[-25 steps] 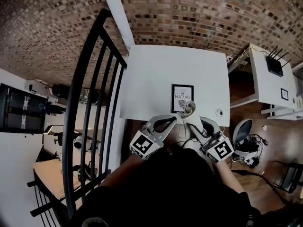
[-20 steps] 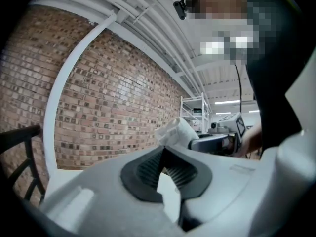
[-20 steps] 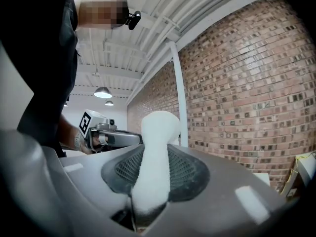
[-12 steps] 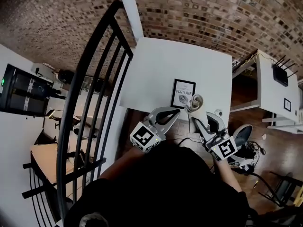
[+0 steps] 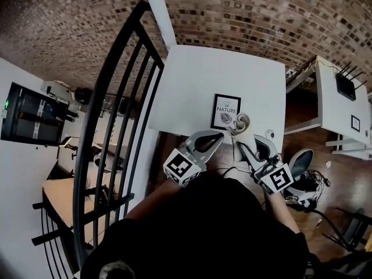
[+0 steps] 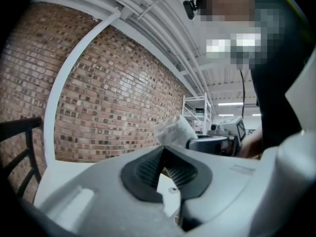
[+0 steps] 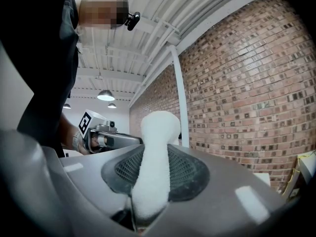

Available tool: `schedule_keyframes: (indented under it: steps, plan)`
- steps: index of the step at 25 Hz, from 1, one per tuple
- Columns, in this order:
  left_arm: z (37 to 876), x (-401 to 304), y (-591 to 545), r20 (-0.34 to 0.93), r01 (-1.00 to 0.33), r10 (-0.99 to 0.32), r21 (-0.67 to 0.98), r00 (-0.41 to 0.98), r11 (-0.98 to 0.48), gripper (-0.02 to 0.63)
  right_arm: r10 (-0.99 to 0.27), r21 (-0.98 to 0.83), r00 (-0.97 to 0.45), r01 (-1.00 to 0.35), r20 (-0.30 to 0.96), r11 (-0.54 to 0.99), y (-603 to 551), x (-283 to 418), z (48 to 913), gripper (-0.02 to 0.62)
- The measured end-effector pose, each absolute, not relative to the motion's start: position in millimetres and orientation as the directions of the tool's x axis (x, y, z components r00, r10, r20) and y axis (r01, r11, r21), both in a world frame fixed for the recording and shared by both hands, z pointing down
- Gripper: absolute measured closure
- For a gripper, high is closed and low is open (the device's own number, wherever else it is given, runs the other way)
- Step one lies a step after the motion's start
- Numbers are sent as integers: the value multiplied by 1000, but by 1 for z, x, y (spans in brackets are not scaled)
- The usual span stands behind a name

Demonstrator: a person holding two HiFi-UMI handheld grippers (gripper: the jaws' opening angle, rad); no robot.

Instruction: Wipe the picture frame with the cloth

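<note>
The black picture frame (image 5: 225,110), with a white print of a leaf and lettering, lies flat near the front edge of the white table (image 5: 197,80). My right gripper (image 5: 239,143) is shut on a bunched whitish cloth (image 5: 240,122), which hangs at the frame's lower right corner. In the right gripper view the cloth (image 7: 160,125) sticks up between the pads of the right gripper (image 7: 154,157). My left gripper (image 5: 217,136) hovers at the table's front edge just below the frame, shut with nothing held. Its pads meet at the tip in the left gripper view (image 6: 163,151), with the cloth (image 6: 173,129) beyond.
A black metal railing (image 5: 116,97) runs along the table's left side. A small round object (image 5: 268,133) lies at the table's front right corner. To the right stands a white desk (image 5: 337,106) with a black router (image 5: 346,86). Brick surface lies beyond the table.
The cloth in my right gripper has slid from over the frame's lower right corner to just beside it. The head camera shifted a little; the left gripper stays shut.
</note>
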State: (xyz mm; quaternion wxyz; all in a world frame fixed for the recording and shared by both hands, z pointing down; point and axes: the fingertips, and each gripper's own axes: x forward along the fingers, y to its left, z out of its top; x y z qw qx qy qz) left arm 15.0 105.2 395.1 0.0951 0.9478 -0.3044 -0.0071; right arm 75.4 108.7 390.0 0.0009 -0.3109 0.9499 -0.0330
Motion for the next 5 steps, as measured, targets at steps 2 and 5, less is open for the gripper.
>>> schedule_keyframes:
  steps: [2, 5]
  plan:
    - [398, 15, 108, 59, -578, -578, 183, 814, -795, 605, -591, -64, -806, -592, 35, 803, 111, 77, 395, 472]
    - [400, 17, 113, 84, -582, -578, 191, 812, -790, 604, -583, -71, -812, -584, 33, 809, 116, 78, 398, 472]
